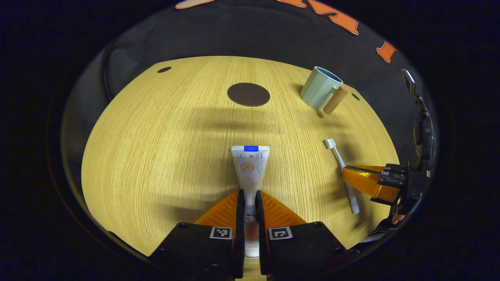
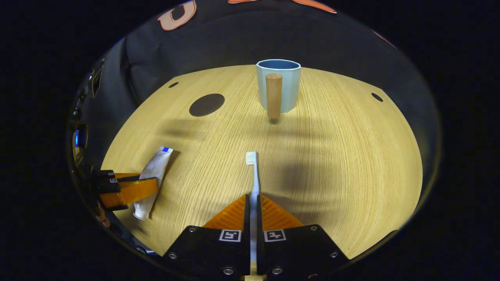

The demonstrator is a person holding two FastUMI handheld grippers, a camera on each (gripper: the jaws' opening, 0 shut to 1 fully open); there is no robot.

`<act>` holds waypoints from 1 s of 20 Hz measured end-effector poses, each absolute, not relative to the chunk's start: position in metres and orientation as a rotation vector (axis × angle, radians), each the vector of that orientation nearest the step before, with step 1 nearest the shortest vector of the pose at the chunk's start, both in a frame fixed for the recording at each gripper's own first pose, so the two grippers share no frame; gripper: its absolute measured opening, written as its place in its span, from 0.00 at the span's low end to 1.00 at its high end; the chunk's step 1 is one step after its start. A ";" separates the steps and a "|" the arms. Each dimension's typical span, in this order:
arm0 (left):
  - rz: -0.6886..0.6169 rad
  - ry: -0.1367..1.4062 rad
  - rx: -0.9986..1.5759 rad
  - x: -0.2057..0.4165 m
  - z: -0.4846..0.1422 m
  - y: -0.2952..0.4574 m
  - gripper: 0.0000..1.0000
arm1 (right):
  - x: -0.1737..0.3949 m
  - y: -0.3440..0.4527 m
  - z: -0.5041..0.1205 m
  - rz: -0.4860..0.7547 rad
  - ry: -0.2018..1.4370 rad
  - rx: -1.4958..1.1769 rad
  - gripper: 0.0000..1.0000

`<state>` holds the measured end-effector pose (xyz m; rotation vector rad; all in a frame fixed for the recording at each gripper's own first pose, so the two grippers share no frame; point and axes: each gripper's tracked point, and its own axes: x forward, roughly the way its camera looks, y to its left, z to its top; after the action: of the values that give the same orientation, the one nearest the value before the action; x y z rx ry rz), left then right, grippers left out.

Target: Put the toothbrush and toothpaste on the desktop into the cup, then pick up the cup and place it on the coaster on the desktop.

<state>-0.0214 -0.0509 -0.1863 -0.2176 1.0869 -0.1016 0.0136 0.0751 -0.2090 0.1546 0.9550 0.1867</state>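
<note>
A white toothpaste tube [image 1: 250,168] lies on the wooden desktop, and my left gripper [image 1: 250,194] is shut on its lower half, both fingers pressing its sides. The same tube [image 2: 154,173] appears at the left of the right gripper view, with the left gripper [image 2: 134,189] across it. A white toothbrush [image 2: 254,175] points away, bristles far, and my right gripper [image 2: 254,197] is shut on its handle. In the left gripper view the toothbrush [image 1: 340,166] lies at the right, held by the right gripper [image 1: 351,175]. A pale blue cup [image 2: 287,88] with a wooden handle stands upright at the back.
A dark round coaster [image 1: 248,94] lies flat at the back of the desktop [image 1: 156,156], left of the cup [image 1: 319,91]; it is the coaster [image 2: 206,104] at the back left in the right gripper view. Small dark holes mark the desktop's far corners. Black cloth walls surround it.
</note>
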 end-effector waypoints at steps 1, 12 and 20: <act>-0.099 1.083 -0.213 -0.020 -0.191 -0.054 0.19 | 0.015 0.074 -0.210 0.186 0.944 0.145 0.07; -0.086 1.053 -0.201 -0.017 -0.190 -0.055 0.19 | 0.031 0.067 -0.173 0.230 0.725 0.166 0.07; -0.094 1.034 -0.190 -0.014 -0.189 -0.055 0.19 | 0.046 0.050 -0.178 0.189 0.716 0.129 0.03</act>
<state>-0.0138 -0.0551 -0.1893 -0.1896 1.0344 -0.0941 0.0458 0.0499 -0.1776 0.1291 0.7159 0.1892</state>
